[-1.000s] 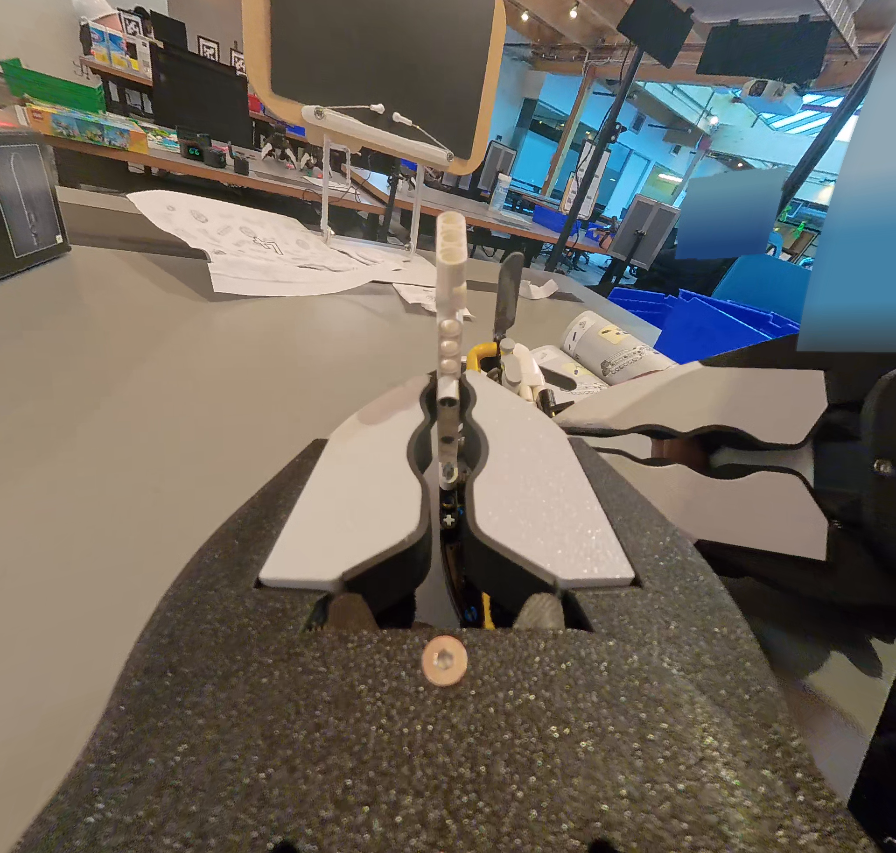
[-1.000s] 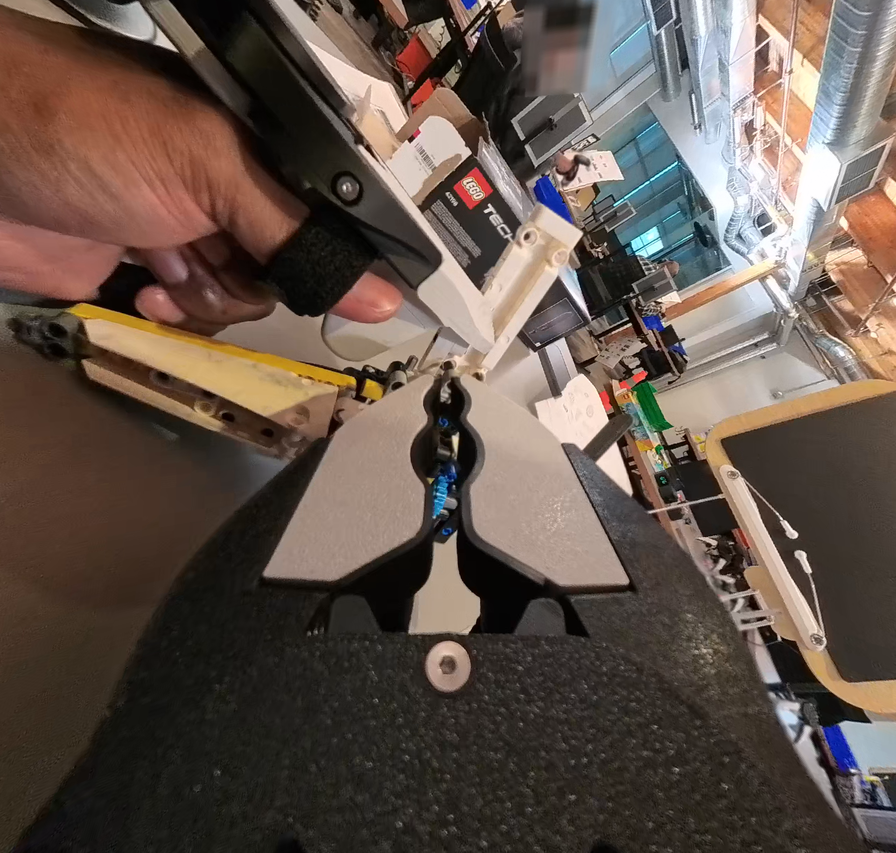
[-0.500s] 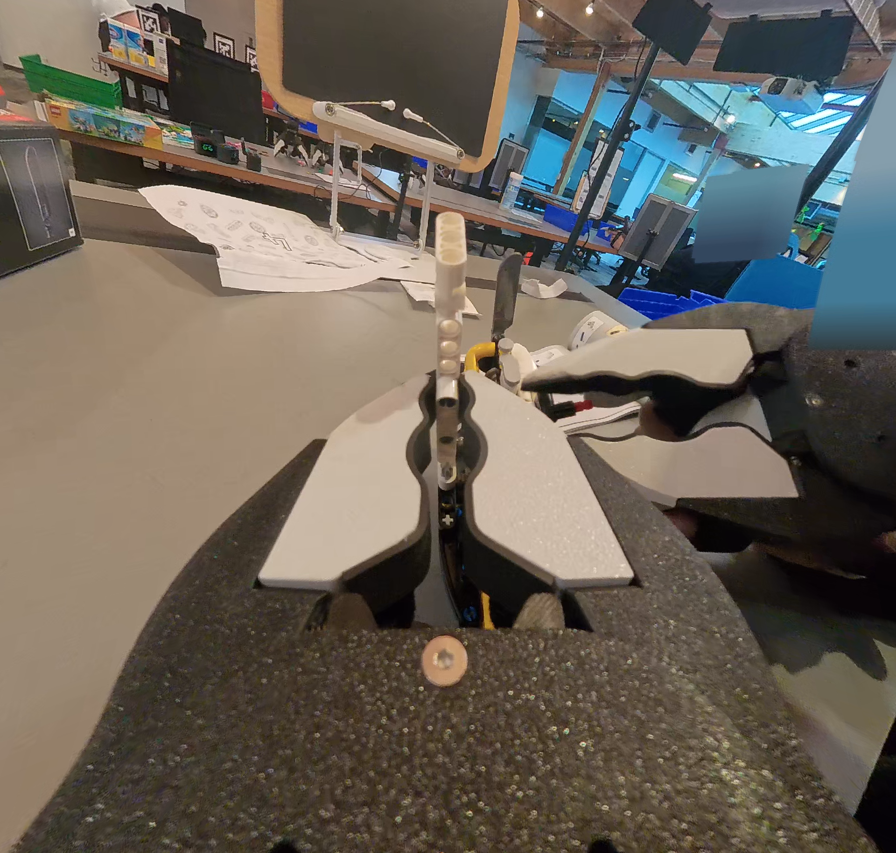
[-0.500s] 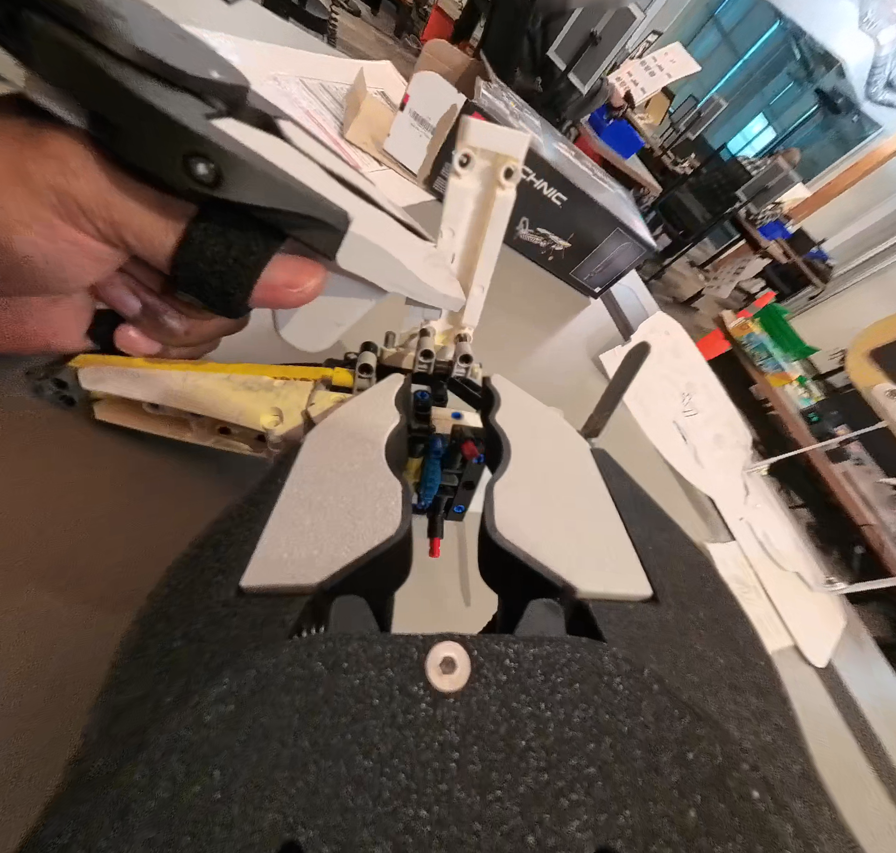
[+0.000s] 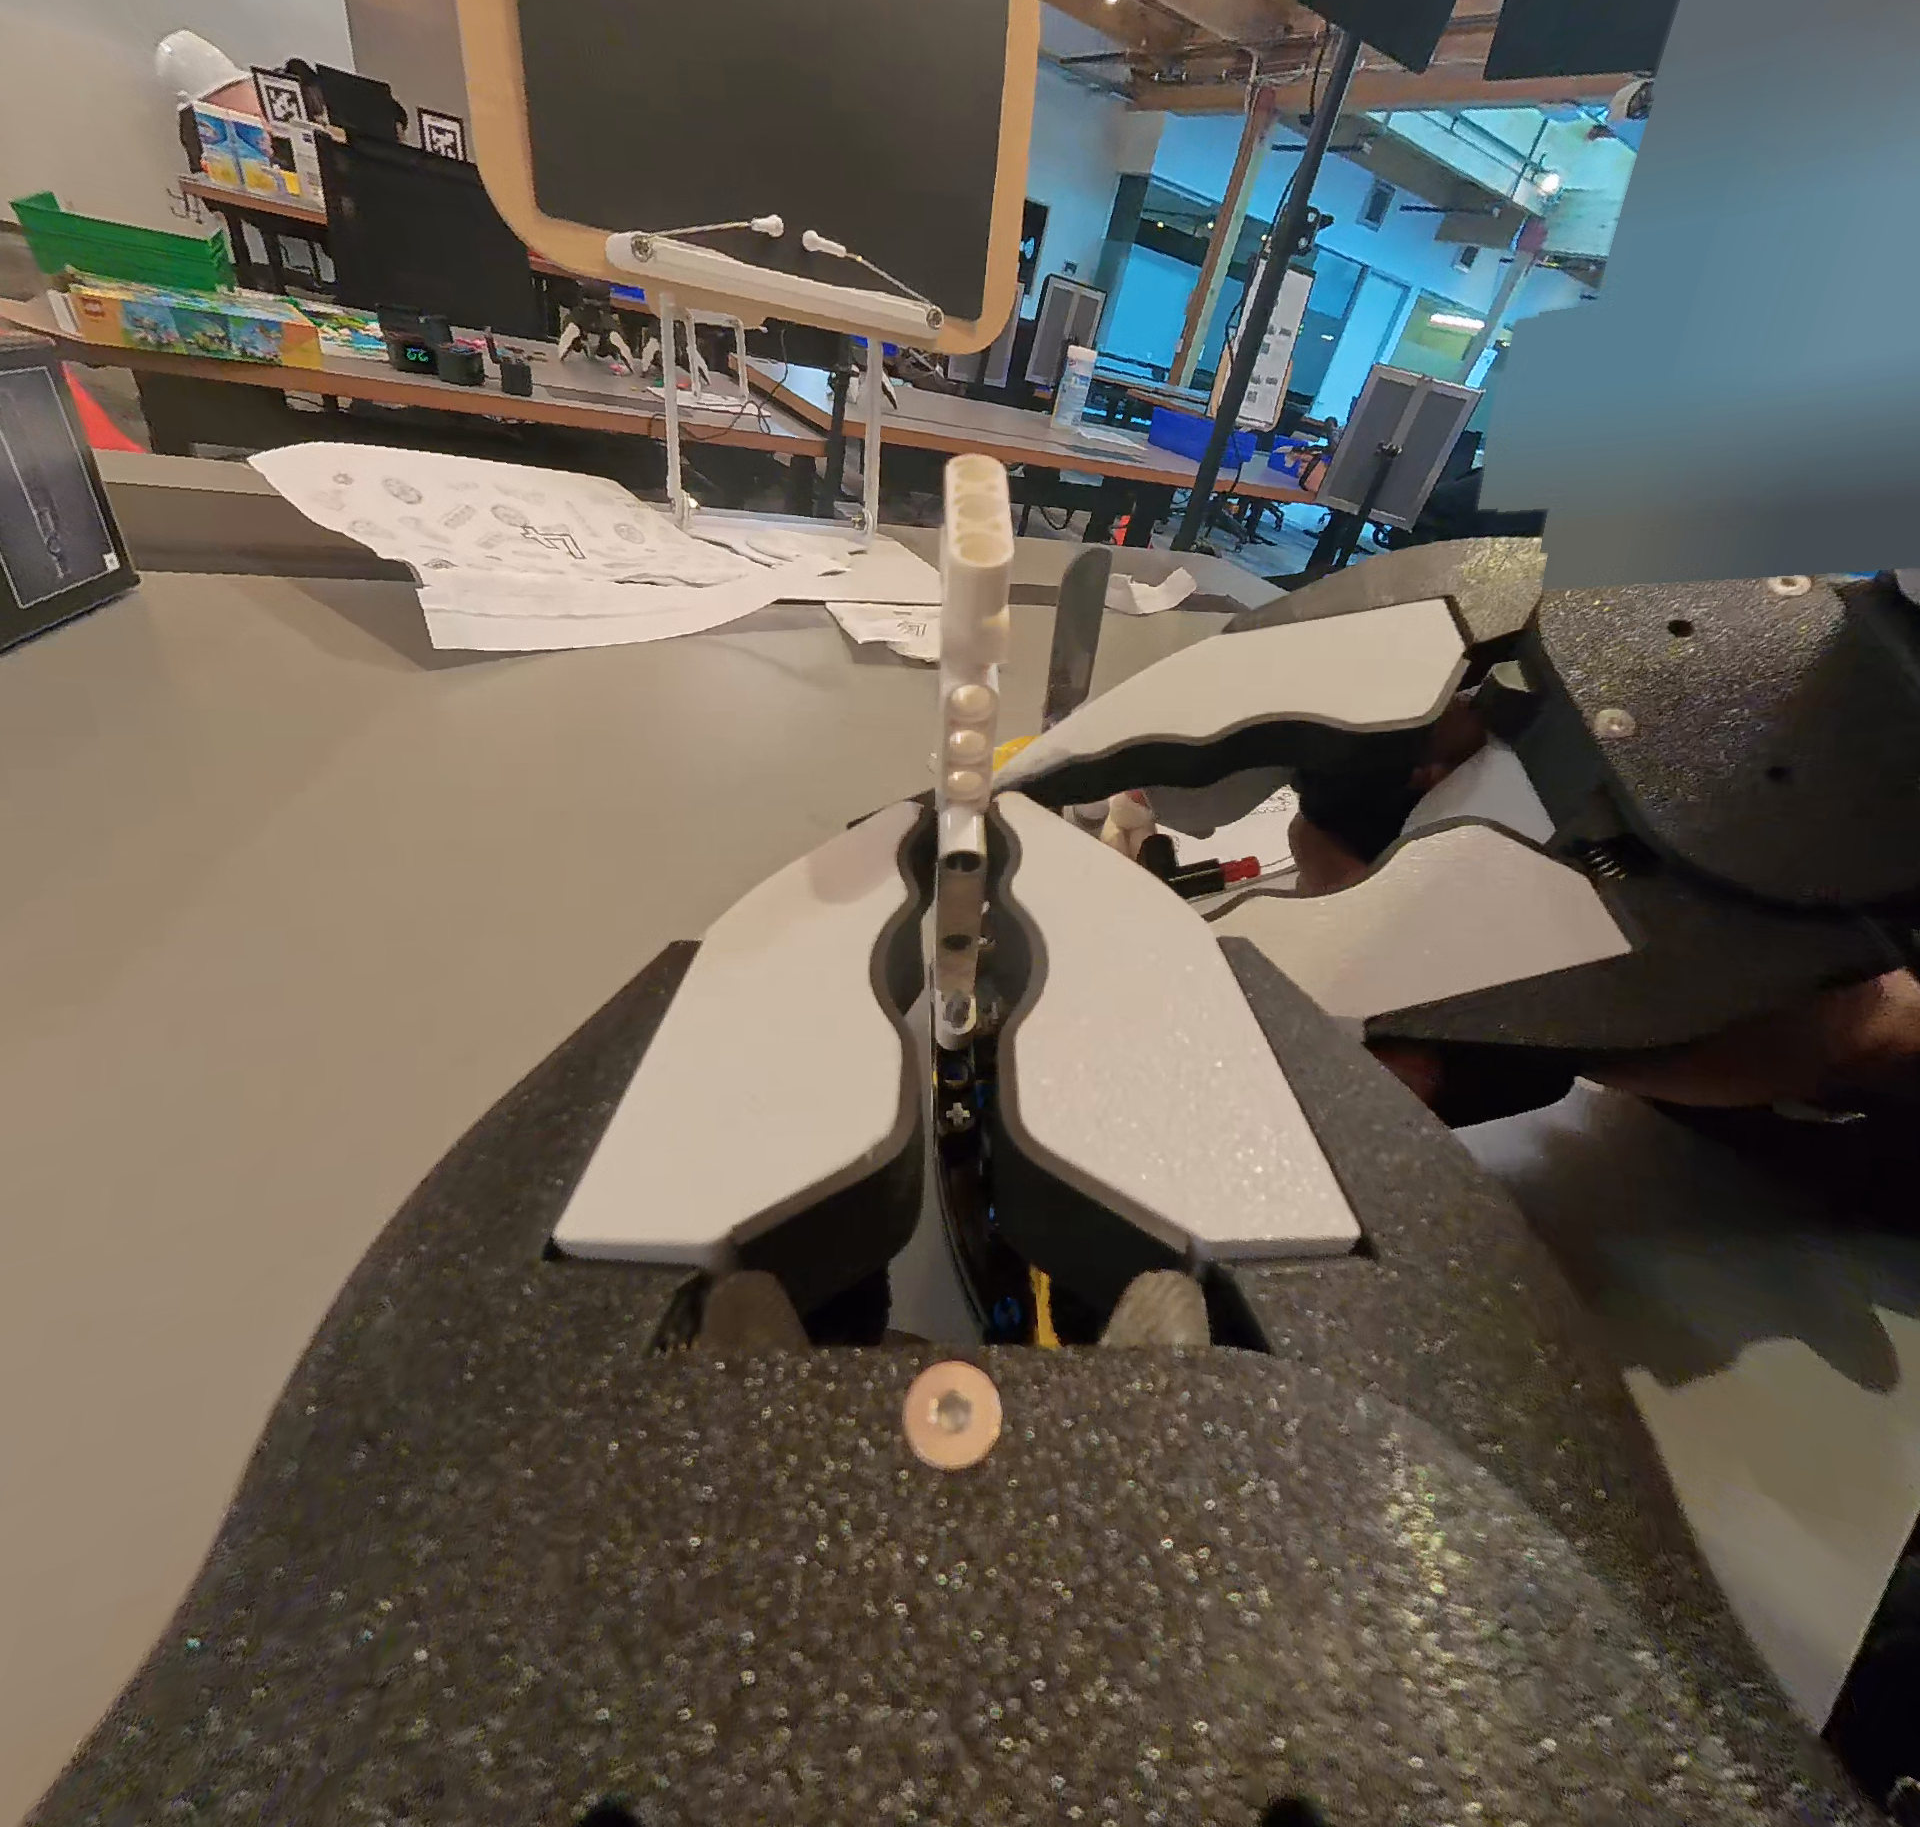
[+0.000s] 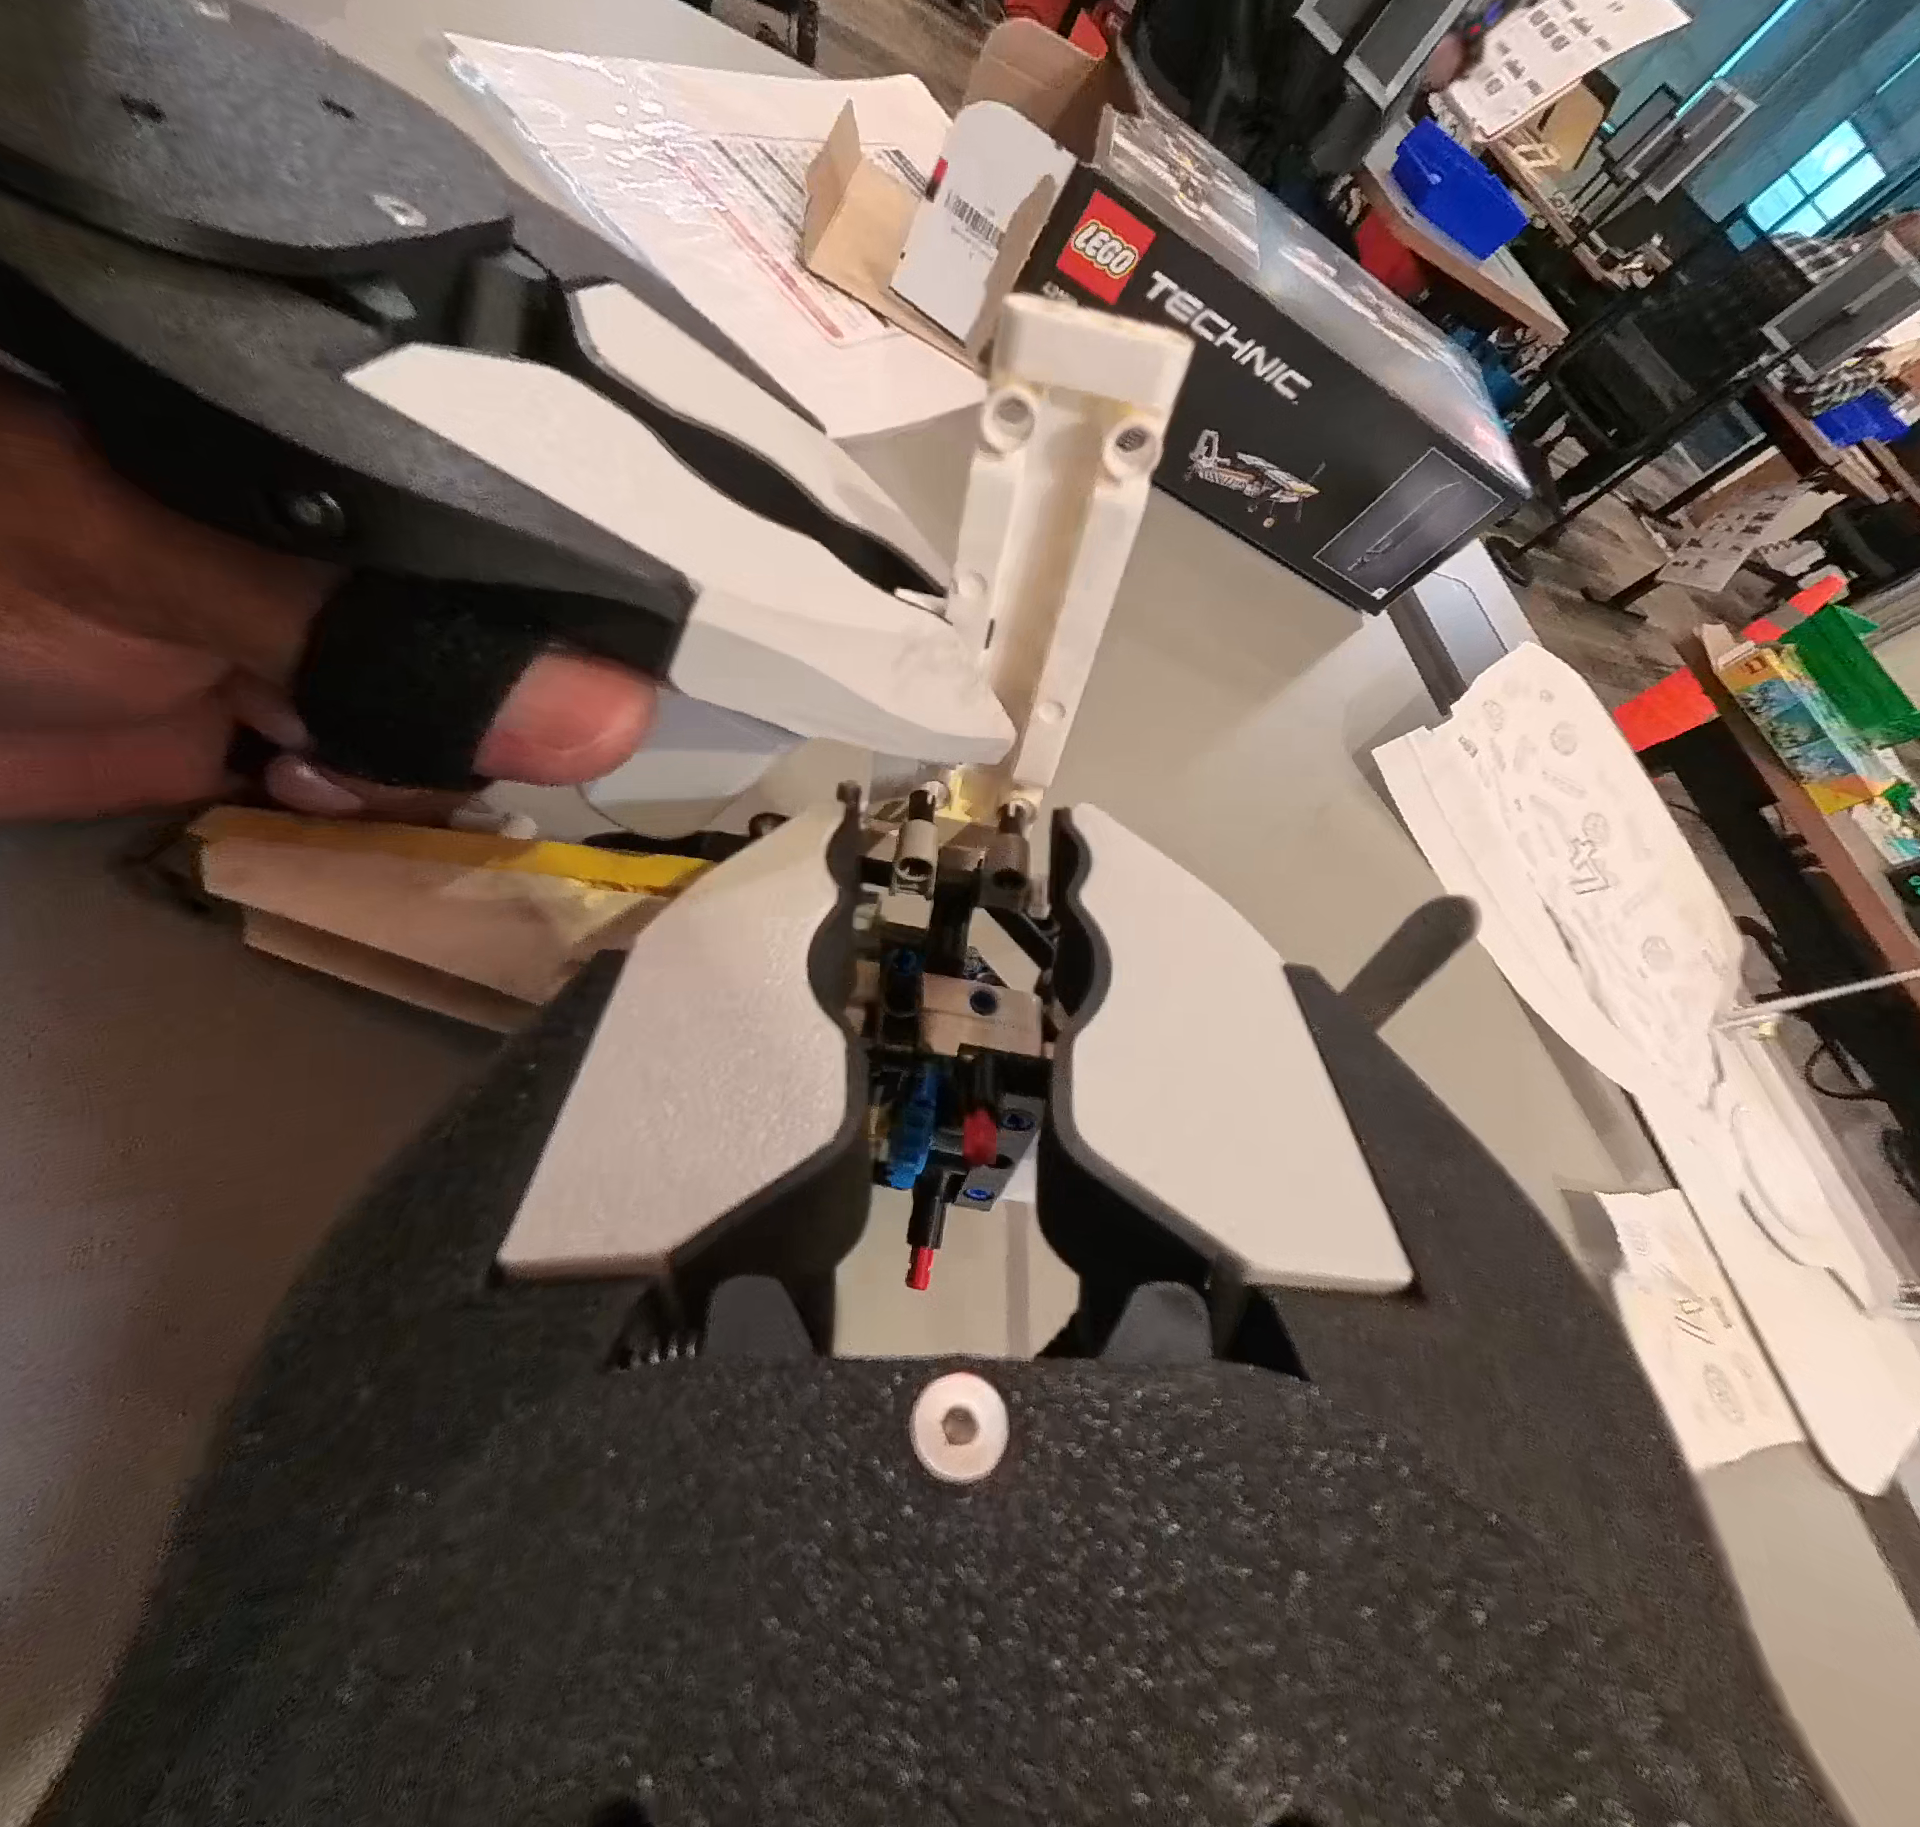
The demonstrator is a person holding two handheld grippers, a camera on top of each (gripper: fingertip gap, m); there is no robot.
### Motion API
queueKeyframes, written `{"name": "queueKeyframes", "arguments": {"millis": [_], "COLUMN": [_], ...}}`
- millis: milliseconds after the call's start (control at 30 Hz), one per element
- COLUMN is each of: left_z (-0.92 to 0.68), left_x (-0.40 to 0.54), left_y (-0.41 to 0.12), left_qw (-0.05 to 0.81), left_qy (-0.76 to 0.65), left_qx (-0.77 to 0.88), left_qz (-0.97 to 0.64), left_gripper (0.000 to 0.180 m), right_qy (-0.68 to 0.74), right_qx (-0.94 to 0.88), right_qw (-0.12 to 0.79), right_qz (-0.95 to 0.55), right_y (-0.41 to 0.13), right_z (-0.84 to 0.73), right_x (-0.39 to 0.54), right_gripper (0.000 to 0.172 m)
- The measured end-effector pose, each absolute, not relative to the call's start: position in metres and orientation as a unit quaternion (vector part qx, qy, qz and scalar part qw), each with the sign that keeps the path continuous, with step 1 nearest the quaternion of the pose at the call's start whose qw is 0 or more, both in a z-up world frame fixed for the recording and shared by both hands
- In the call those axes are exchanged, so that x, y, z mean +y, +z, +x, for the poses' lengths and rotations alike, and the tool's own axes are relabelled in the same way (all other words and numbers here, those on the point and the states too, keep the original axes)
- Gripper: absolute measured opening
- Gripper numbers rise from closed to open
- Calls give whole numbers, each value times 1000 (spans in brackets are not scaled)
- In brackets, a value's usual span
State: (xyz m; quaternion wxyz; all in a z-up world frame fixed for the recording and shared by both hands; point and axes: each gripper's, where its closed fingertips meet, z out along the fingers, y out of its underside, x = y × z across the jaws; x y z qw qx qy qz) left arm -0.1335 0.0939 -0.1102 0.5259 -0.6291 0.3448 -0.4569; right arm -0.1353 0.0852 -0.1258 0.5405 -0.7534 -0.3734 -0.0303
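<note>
My left gripper [image 5: 961, 821] is shut on a white upright beam [image 5: 971, 655] of a toy brick model and holds it steady. In the right wrist view the same beam [image 6: 1060, 530] shows clamped between the left fingers [image 6: 831, 676], with a hand behind them. My right gripper [image 6: 951, 832] is open. Its fingers stand on either side of the model's black and grey core [image 6: 956, 1029] without pressing on it. The model's yellow and tan wing [image 6: 416, 884] stretches to the left. In the left wrist view the right gripper [image 5: 1122, 842] reaches in from the right, jaws apart.
A black toy box [image 6: 1299, 406] and an open carton [image 6: 935, 188] lie beyond the model on the grey table [image 5: 364, 842]. Printed sheets [image 6: 1558, 894] [image 5: 540, 551] lie at the far side. A dark framed board on a stand [image 5: 748, 115] rises behind. A black blade [image 5: 1075, 624] sticks up by the beam. Only a small space, under 4 cm, lies between the two pairs of fingers.
My right gripper has opened from shut on the model's core and swung round it. My left gripper has kept its hold on the white beam, nearly still.
</note>
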Motion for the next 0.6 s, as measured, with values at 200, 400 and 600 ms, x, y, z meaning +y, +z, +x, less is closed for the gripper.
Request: {"name": "queueKeyframes", "arguments": {"millis": [200, 400, 600], "left_z": [-132, -131, -156], "left_x": [91, 94, 101], "left_y": [-108, -107, -54], "left_qw": [529, 523, 623], "left_qy": [-442, -455, -443], "left_qx": [362, 347, 303], "left_qz": [-627, -632, -569], "left_gripper": [10, 9, 9], "right_qy": [-61, -56, -26], "right_qx": [-397, -398, -343], "right_qw": [526, 511, 496], "right_qz": [-749, -760, -797], "right_y": [-129, -133, -144], "right_z": [-134, -132, -111], "right_x": [85, 86, 94], "right_gripper": [25, 25, 24]}}
